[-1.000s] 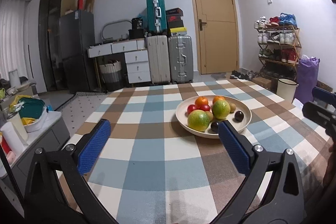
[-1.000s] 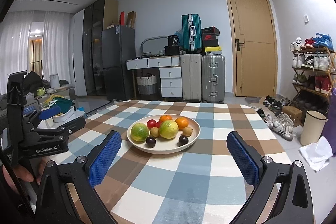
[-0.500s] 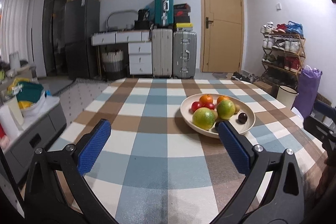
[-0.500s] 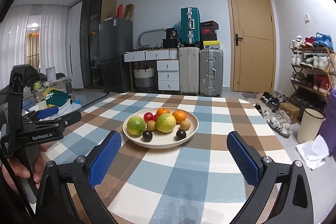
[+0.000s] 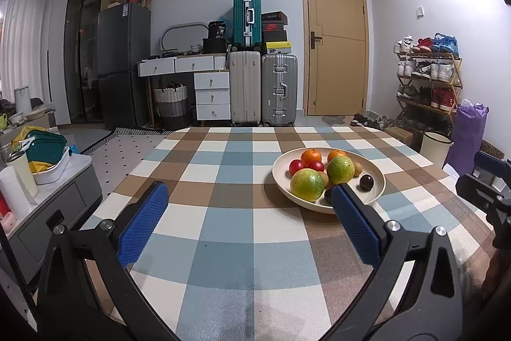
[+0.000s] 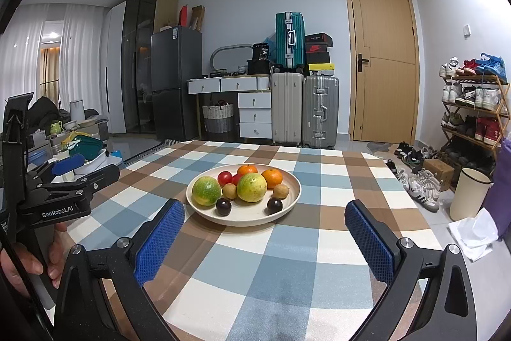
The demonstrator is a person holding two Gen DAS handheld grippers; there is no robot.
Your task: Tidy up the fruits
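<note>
Your checked counter is carrying a single cream bowl, and every fruit in sight is sitting inside it: two green-yellow citrus, two oranges, red fruits, small brown ones and two dark plums. Nothing is lying loose on the cloth. That is fitting either a finished gathering or a pile waiting to be sorted out. You are holding the left tool and right tool short of the bowl, both spread wide and gripping nothing.
</note>
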